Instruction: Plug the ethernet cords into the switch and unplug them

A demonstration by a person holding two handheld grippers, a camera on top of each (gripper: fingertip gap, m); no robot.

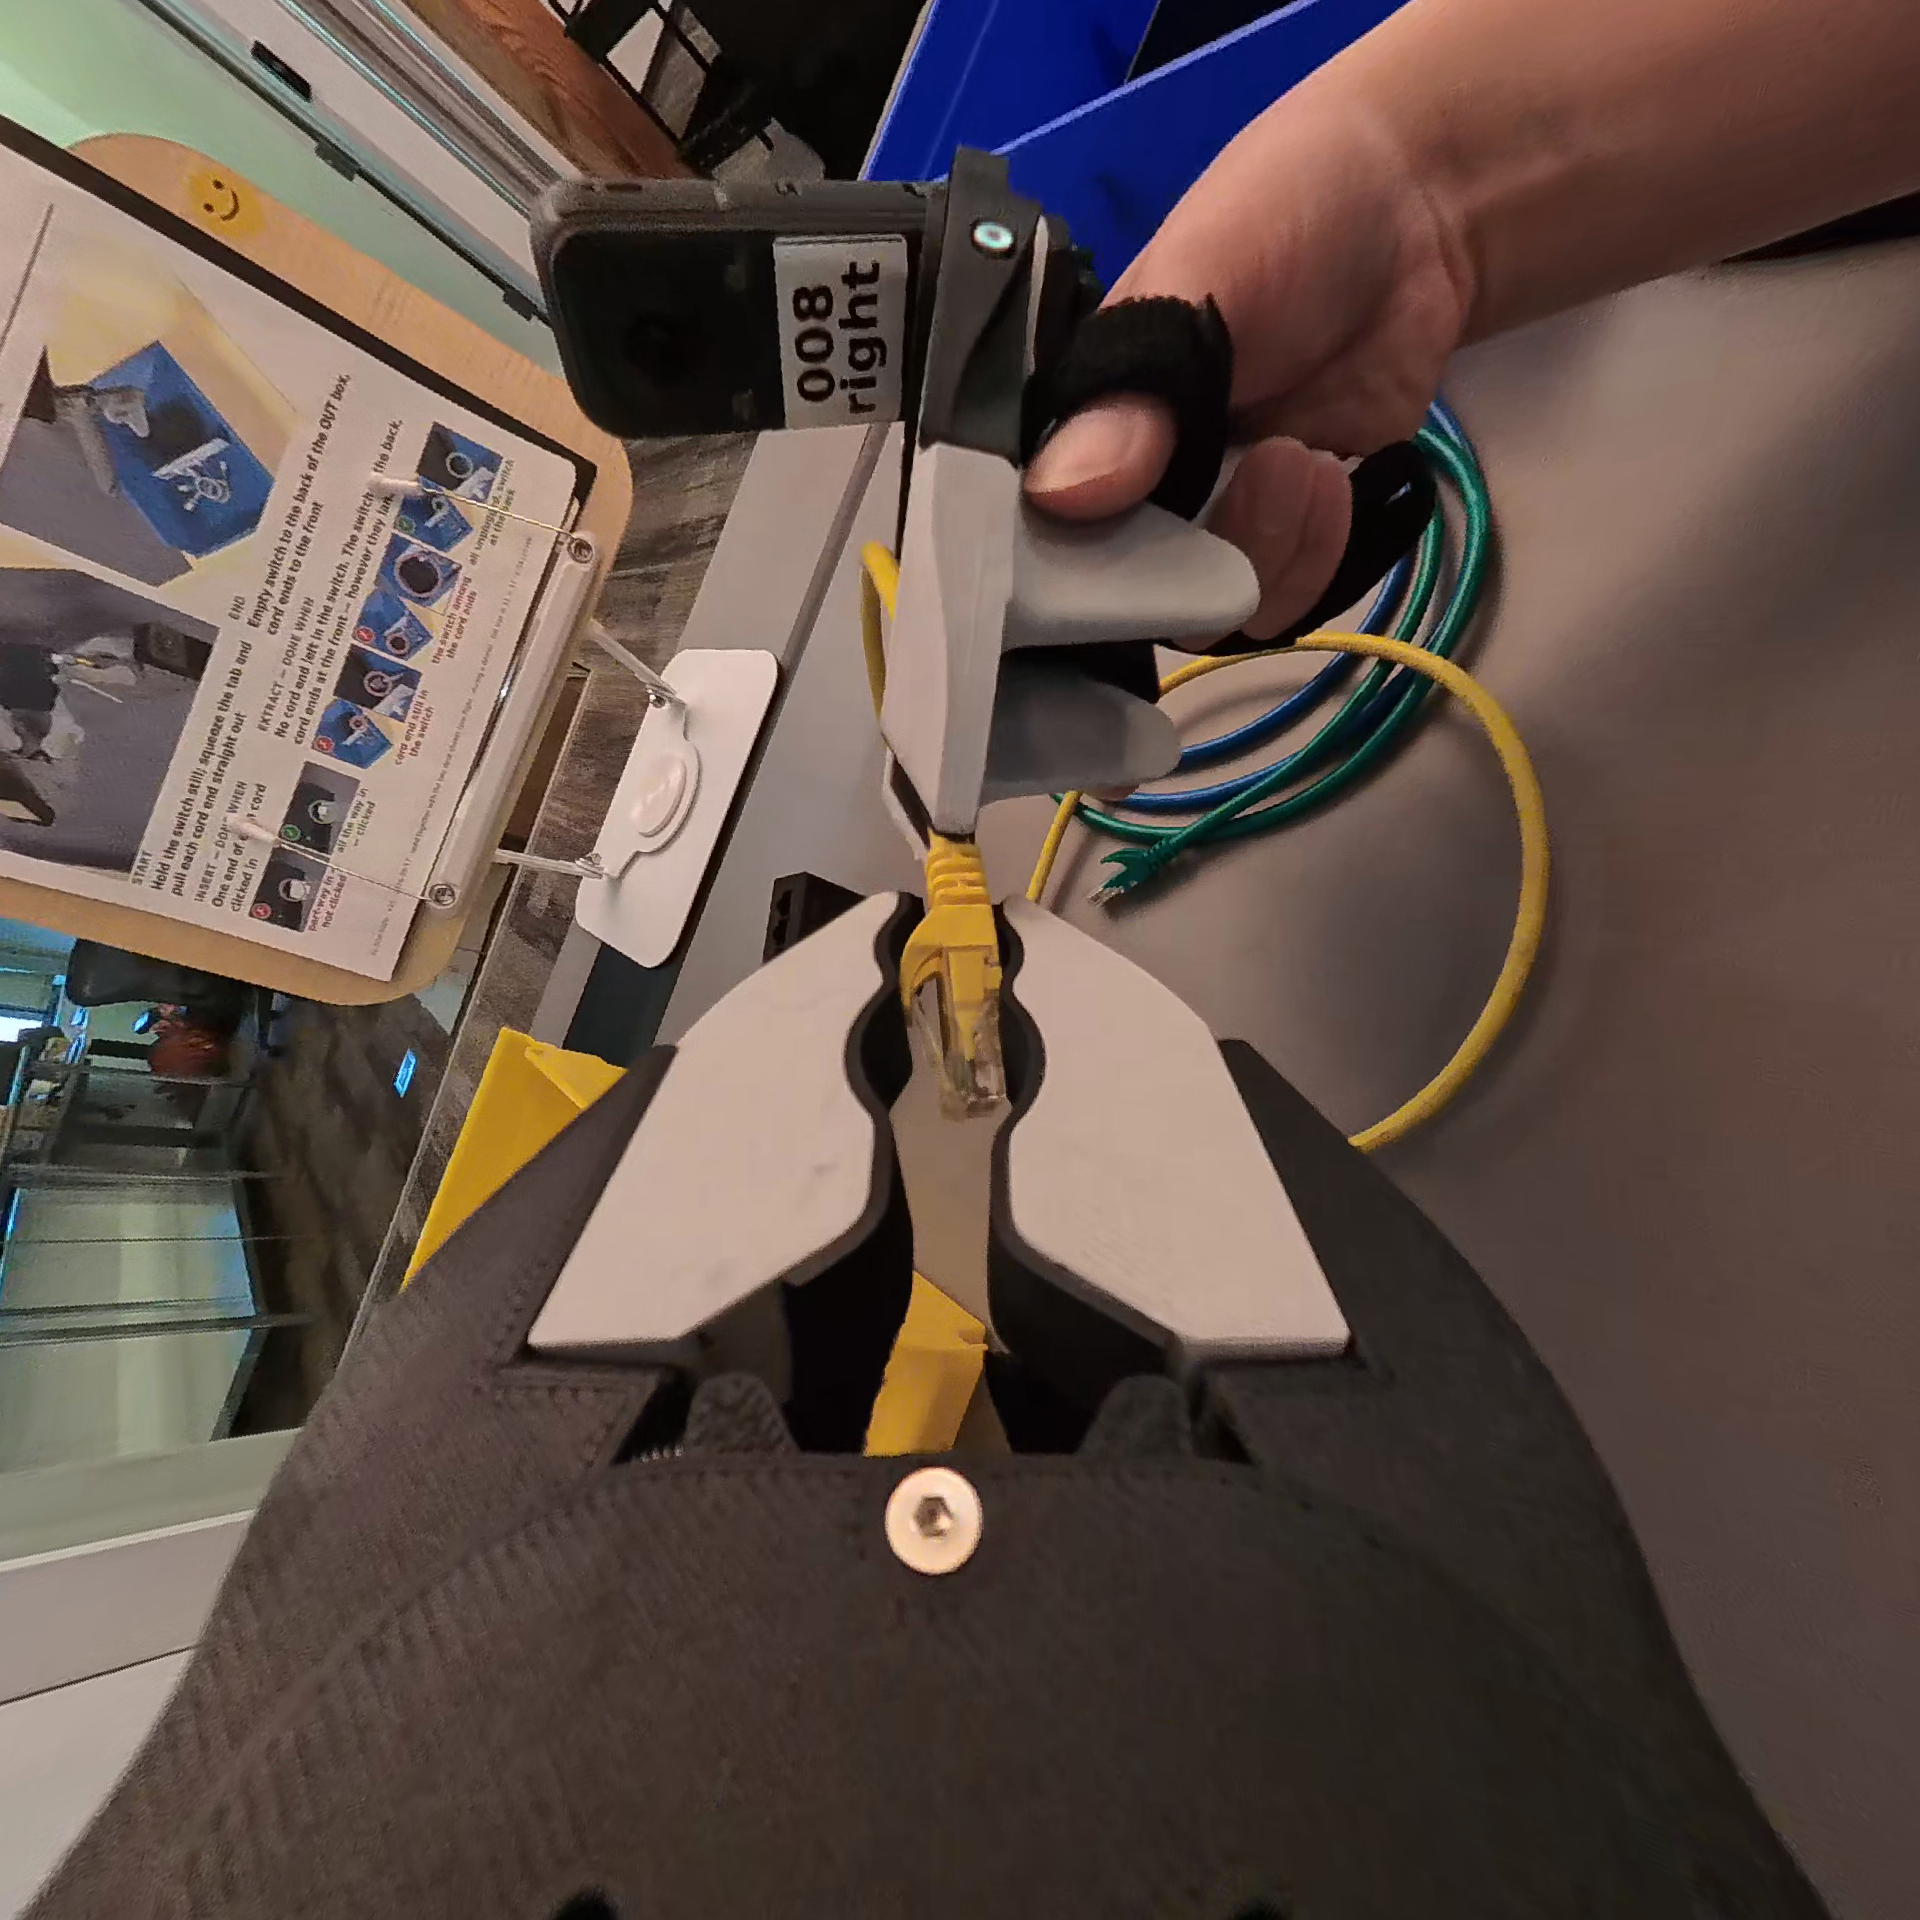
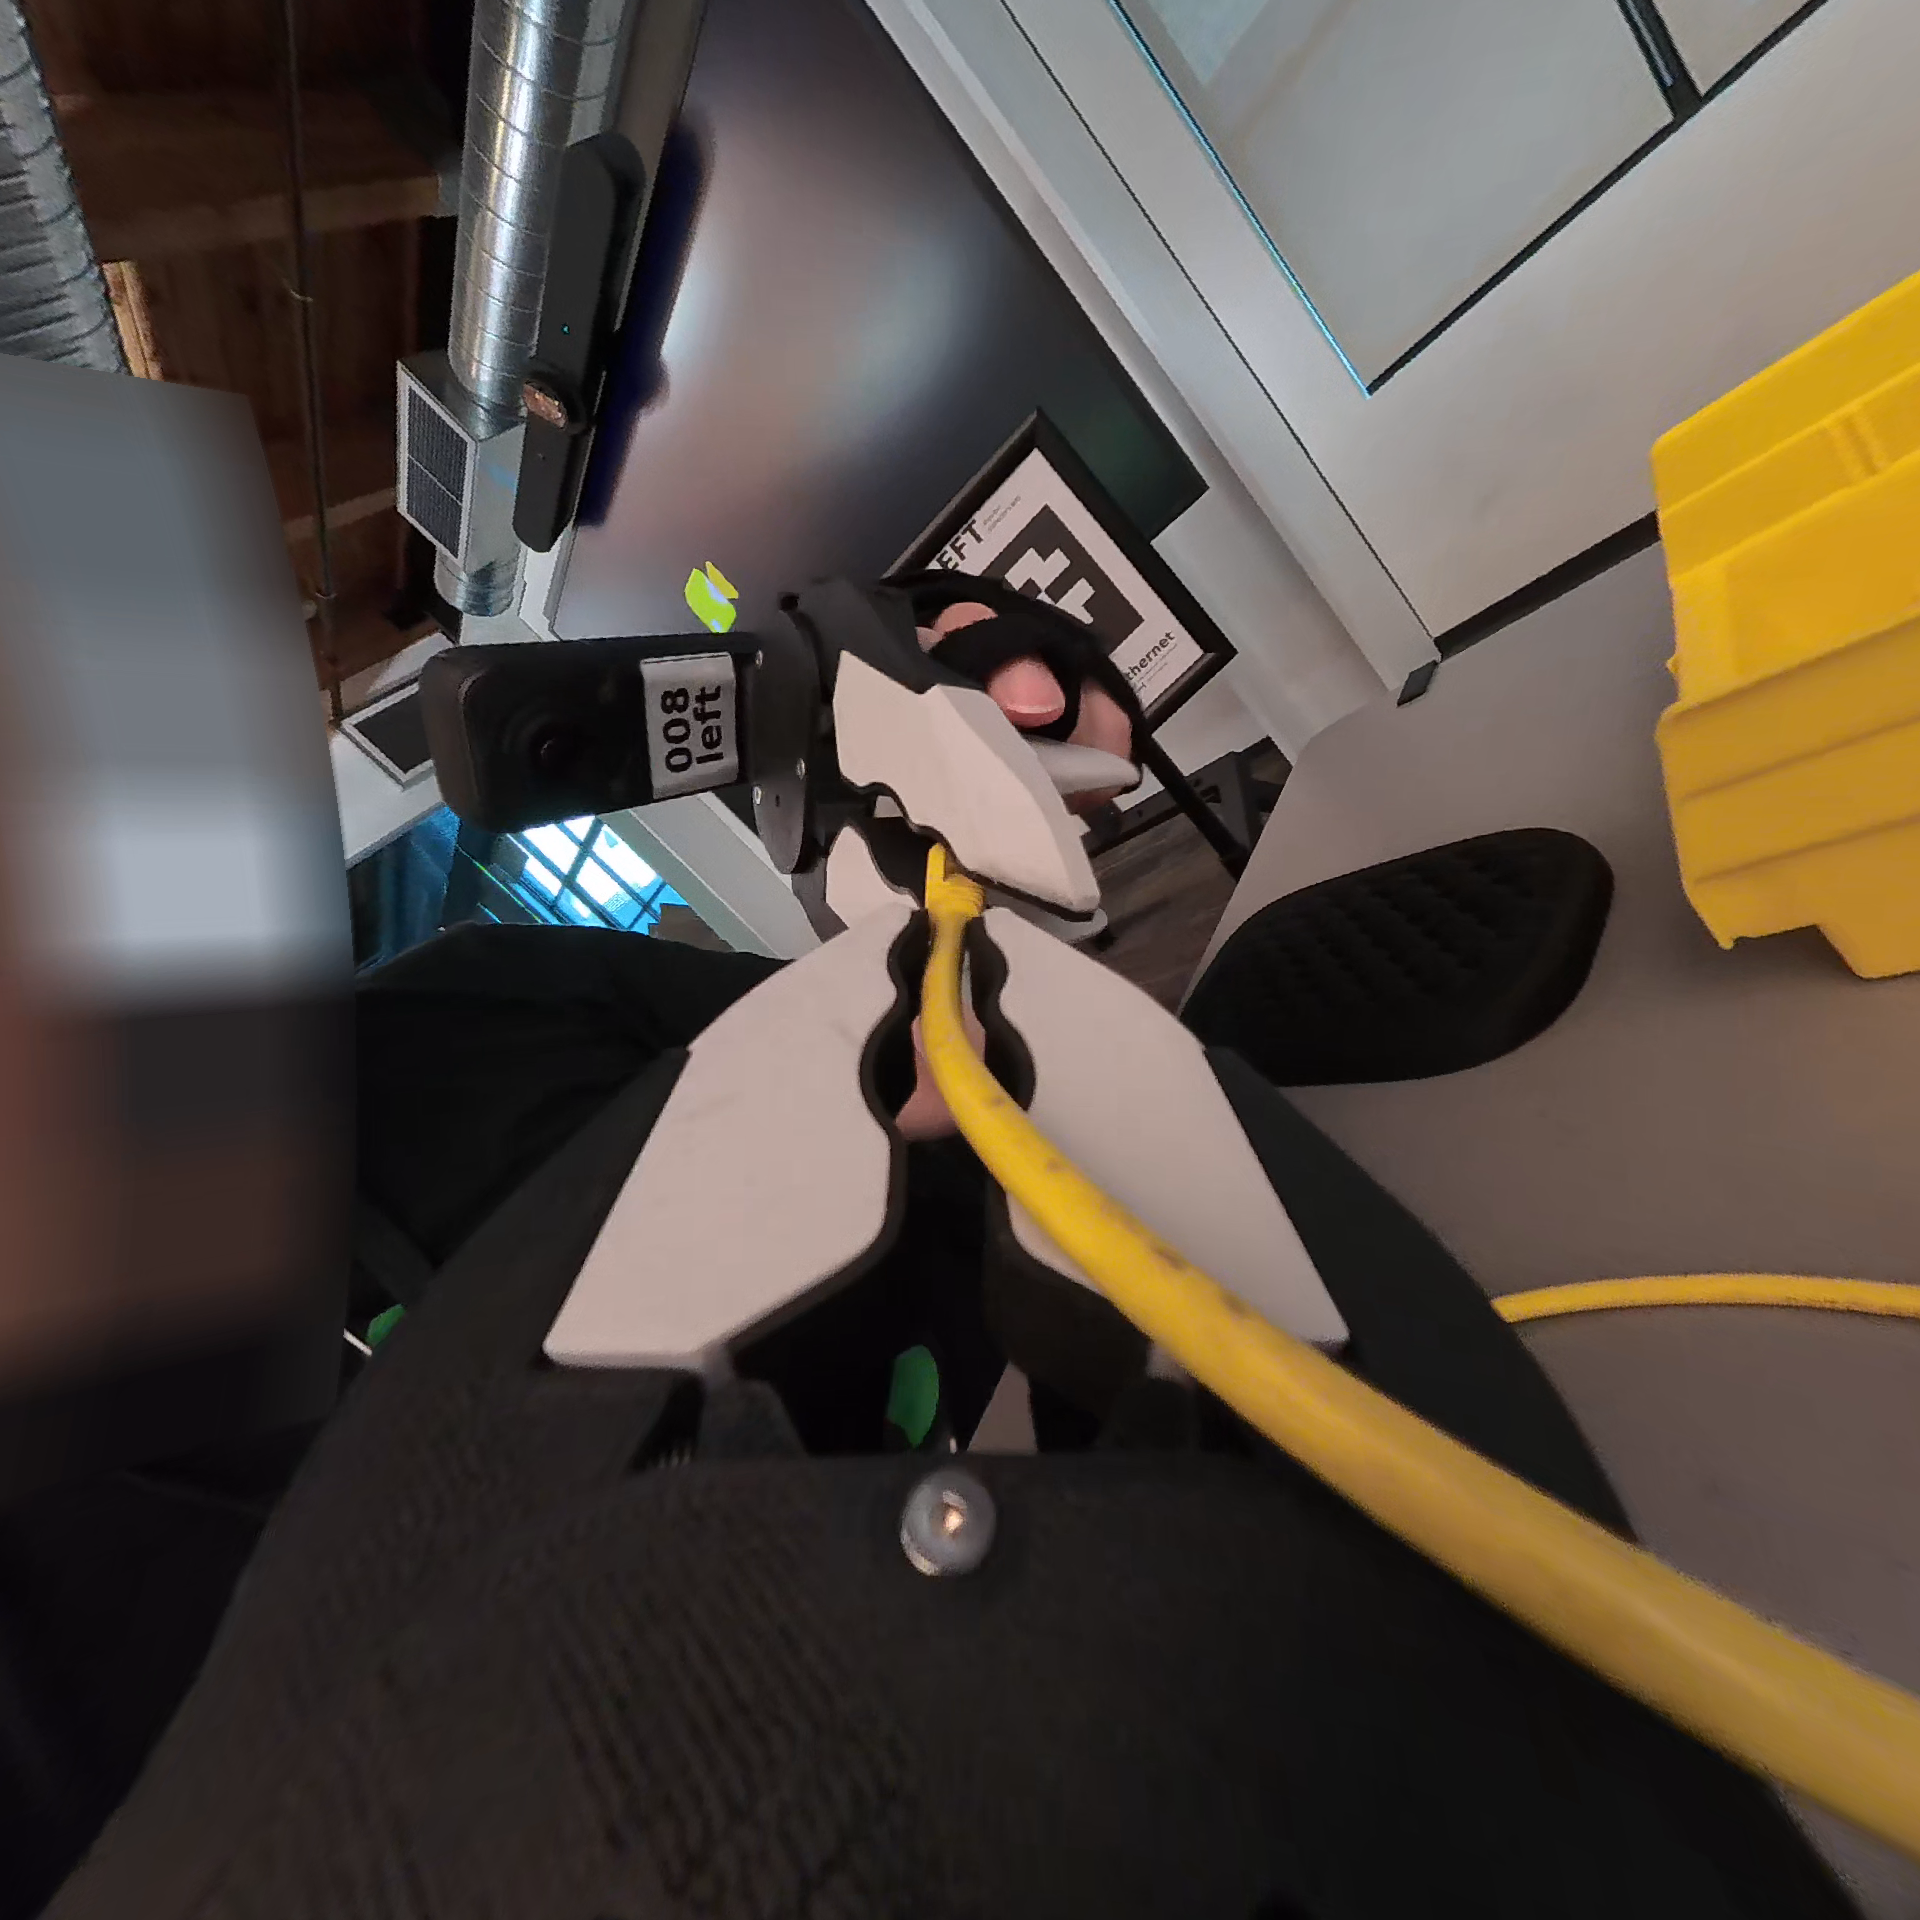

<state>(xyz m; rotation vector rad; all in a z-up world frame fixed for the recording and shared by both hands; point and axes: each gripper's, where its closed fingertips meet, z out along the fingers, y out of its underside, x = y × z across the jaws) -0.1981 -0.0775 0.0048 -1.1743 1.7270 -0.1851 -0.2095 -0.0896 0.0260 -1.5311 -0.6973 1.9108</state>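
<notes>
A yellow ethernet cord (image 1: 1525, 831) loops over the grey table (image 1: 1714, 1039). Its clear-tipped plug (image 1: 966, 1029) lies between the fingers of my left gripper (image 1: 958, 914), which is shut on it. My right gripper (image 1: 948, 826) comes in from above, tip to tip, and is shut on the cord just behind the plug's boot. In the right wrist view the cord (image 2: 1143, 1247) runs through my right gripper (image 2: 951, 920) into the left gripper (image 2: 940, 868). A grey switch (image 1: 810, 540) with a dark port face (image 1: 795, 914) lies just behind, largely hidden.
Blue (image 1: 1299, 727) and green (image 1: 1455, 582) cords lie coiled on the table, with a loose green plug (image 1: 1132, 860). A yellow bin (image 2: 1808, 675) and a blue bin (image 1: 1091, 104) stand nearby. An instruction sheet on a stand (image 1: 312, 582) is at the left. A black chair back (image 2: 1403, 956) sits by the table edge. My left and right fingertips are right by each other.
</notes>
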